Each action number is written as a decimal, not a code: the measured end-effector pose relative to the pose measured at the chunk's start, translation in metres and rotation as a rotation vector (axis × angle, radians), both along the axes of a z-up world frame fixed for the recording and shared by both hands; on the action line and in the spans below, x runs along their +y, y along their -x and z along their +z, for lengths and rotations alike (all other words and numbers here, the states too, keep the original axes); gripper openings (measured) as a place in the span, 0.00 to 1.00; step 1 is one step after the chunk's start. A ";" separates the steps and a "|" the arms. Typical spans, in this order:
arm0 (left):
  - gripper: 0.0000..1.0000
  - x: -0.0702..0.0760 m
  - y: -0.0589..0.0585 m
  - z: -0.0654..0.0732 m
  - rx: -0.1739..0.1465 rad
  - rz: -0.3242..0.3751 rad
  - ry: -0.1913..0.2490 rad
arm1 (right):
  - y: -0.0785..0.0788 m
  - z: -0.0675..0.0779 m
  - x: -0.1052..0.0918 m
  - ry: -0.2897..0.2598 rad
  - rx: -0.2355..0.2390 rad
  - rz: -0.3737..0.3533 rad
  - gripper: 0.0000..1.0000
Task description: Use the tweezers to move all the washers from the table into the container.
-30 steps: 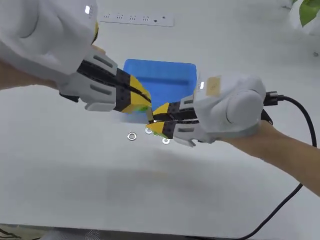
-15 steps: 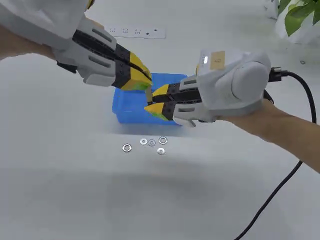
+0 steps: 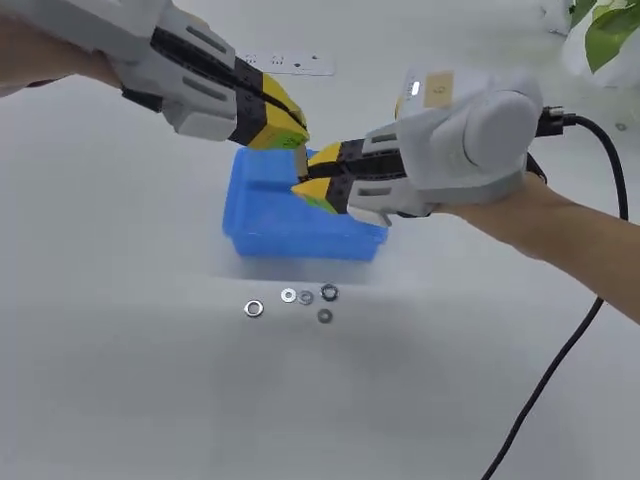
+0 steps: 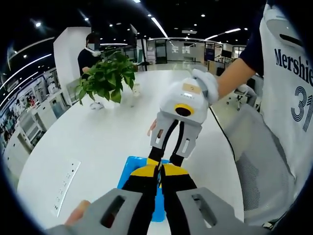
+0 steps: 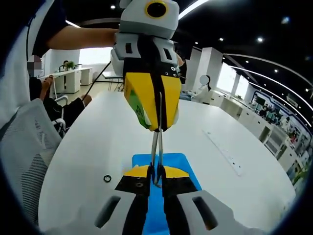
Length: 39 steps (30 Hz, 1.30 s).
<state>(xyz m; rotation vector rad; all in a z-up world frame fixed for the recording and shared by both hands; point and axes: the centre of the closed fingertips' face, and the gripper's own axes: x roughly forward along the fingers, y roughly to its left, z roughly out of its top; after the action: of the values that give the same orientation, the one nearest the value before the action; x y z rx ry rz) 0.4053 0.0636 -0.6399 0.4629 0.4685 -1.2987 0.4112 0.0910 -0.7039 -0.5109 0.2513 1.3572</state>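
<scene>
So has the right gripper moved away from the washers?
Yes. The right gripper has gone from the washers up over the container.

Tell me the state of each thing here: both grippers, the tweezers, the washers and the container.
Left gripper: shut on one end of the tweezers.
Right gripper: shut on the other end.
Tweezers: held between both grippers, above the container.
Washers: five, lying loose on the table in front of the container.
Container: open, upright on the table.
</scene>
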 end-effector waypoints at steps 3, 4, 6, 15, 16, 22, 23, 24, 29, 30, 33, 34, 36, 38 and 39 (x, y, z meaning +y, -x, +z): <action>0.06 0.001 -0.008 -0.005 0.006 0.011 0.005 | -0.007 -0.005 0.001 0.001 0.007 -0.002 0.10; 0.06 0.001 -0.010 -0.007 0.010 0.015 0.006 | -0.010 -0.008 0.001 0.003 0.010 -0.002 0.10; 0.06 0.002 -0.015 -0.012 0.014 0.022 0.006 | -0.013 -0.013 0.001 0.003 0.019 -0.003 0.10; 0.06 0.002 -0.024 -0.039 0.070 0.020 0.009 | -0.019 -0.040 0.001 0.031 0.061 0.010 0.10; 0.06 0.003 -0.026 -0.043 0.076 0.024 0.011 | -0.019 -0.042 0.001 0.033 0.062 0.013 0.10; 0.06 0.003 -0.028 -0.054 0.083 0.016 0.008 | -0.022 -0.055 0.003 0.043 0.079 0.021 0.10; 0.06 0.003 -0.028 -0.056 0.084 0.014 0.003 | -0.022 -0.057 0.003 0.045 0.081 0.024 0.10; 0.06 0.004 -0.029 -0.058 0.085 0.014 0.002 | -0.022 -0.058 0.004 0.046 0.082 0.024 0.10; 0.06 0.004 -0.031 -0.065 0.095 0.017 0.000 | -0.024 -0.067 0.004 0.057 0.096 0.025 0.10; 0.06 0.004 -0.031 -0.066 0.096 0.017 0.002 | -0.024 -0.068 0.004 0.059 0.099 0.025 0.10; 0.06 0.004 -0.031 -0.070 0.102 0.018 0.000 | -0.023 -0.072 0.004 0.066 0.104 0.027 0.10; 0.06 0.004 -0.031 -0.071 0.105 0.019 -0.002 | -0.023 -0.073 0.005 0.068 0.106 0.027 0.10; 0.06 0.004 -0.032 -0.073 0.109 0.021 -0.002 | -0.023 -0.074 0.005 0.073 0.105 0.027 0.10; 0.06 0.004 -0.032 -0.075 0.113 0.021 -0.003 | -0.023 -0.076 0.004 0.077 0.110 0.028 0.10; 0.06 0.004 -0.032 -0.075 0.113 0.020 -0.003 | -0.023 -0.077 0.004 0.077 0.114 0.027 0.10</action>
<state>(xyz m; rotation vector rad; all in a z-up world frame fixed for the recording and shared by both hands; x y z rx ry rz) 0.4369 0.0676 -0.7152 0.3880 0.5685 -1.3096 0.4339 0.0955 -0.7809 -0.5032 0.3923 1.4093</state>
